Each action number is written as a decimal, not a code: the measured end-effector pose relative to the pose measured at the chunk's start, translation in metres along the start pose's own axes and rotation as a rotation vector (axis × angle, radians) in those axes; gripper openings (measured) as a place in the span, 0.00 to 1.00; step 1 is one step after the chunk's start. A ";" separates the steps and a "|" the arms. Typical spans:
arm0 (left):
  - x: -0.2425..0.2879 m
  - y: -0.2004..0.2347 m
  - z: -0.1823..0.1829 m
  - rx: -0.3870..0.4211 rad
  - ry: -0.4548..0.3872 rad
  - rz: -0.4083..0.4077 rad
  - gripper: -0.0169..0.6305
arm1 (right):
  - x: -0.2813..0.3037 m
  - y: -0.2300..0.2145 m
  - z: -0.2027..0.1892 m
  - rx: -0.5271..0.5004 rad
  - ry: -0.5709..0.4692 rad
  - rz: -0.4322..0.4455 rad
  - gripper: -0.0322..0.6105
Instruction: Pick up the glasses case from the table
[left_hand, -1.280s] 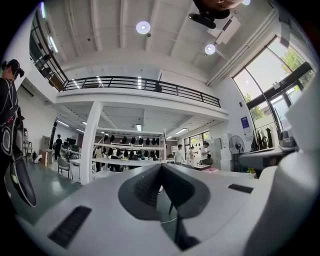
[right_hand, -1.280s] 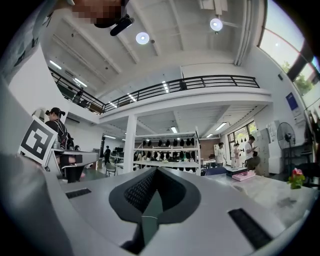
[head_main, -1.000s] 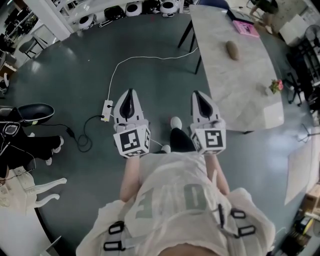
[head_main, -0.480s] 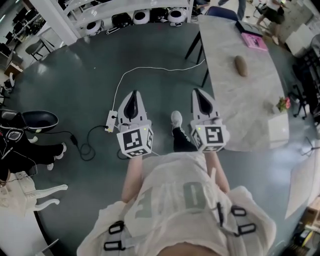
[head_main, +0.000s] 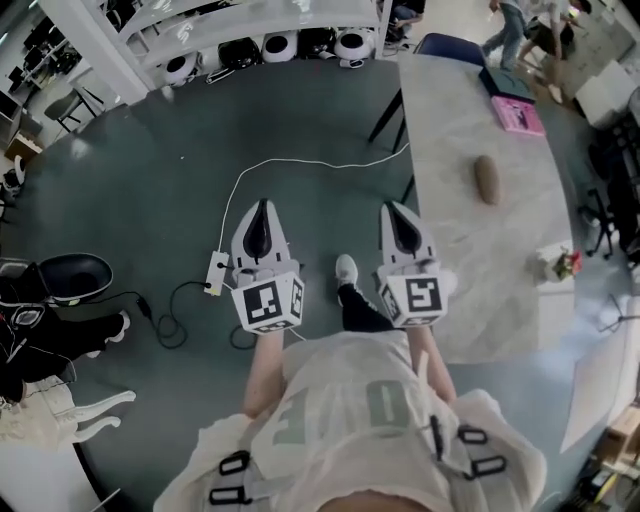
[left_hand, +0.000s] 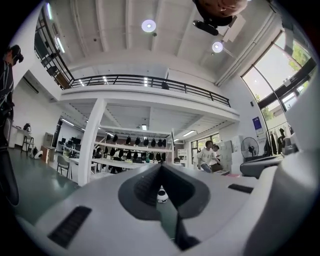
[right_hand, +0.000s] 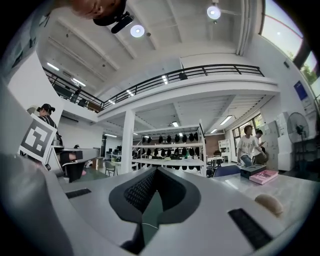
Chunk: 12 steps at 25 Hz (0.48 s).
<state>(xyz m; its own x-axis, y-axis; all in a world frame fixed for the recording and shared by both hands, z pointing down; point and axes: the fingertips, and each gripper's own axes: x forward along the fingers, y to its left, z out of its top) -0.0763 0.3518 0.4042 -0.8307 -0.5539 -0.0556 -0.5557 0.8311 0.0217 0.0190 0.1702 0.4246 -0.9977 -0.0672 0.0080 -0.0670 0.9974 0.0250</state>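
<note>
On the pale marble table (head_main: 470, 250), at the right of the head view, the glasses case (head_main: 487, 180) is lying flat, approx. mid-table, w/ bare tabletop all round it. It's showing as a small brown oval: smooth, rounded at both ends, closed, long axis running along the table's length. In the right gripper view it's sitting low at the right as a tan rounded lump on the tabletop.

A pink book (head_main: 518, 115) is lying further along the table, well apart from the case, w/ a dark flat box (head_main: 505, 82) just beyond it. A small plant w/ pink flowers (head_main: 566, 263) is standing near the table's right edge, on the nearer side of the case.

The left gripper (head_main: 262, 205) and right gripper (head_main: 393, 207) are both hanging over the dark green floor, side by side, pointing level and away from the person. Each is carrying nothing: in both gripper views the fingers are meeting at the tips w/ no gap and nothing between them. The right one is the nearer to the table, just left of its edge; the case is lying ahead of it and off to the right, well apart, so neither gripper is touching it.

A shoe (head_main: 346, 270) is showing between the grippers. A power strip (head_main: 216, 273) w/ a white cable (head_main: 300, 160) is lying on the floor left of the left gripper.
</note>
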 end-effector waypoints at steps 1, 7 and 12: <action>0.017 -0.002 -0.003 -0.002 0.005 -0.002 0.03 | 0.012 -0.010 -0.002 0.003 0.010 -0.001 0.05; 0.112 -0.022 -0.017 -0.004 0.038 -0.011 0.03 | 0.091 -0.074 -0.019 0.032 0.055 0.011 0.05; 0.178 -0.025 -0.005 0.014 0.016 0.011 0.03 | 0.152 -0.113 0.002 0.011 0.000 0.032 0.05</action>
<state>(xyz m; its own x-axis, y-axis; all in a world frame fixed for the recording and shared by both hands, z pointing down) -0.2105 0.2326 0.3987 -0.8371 -0.5457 -0.0391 -0.5463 0.8375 0.0084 -0.1256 0.0477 0.4214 -0.9994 -0.0349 0.0087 -0.0348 0.9993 0.0134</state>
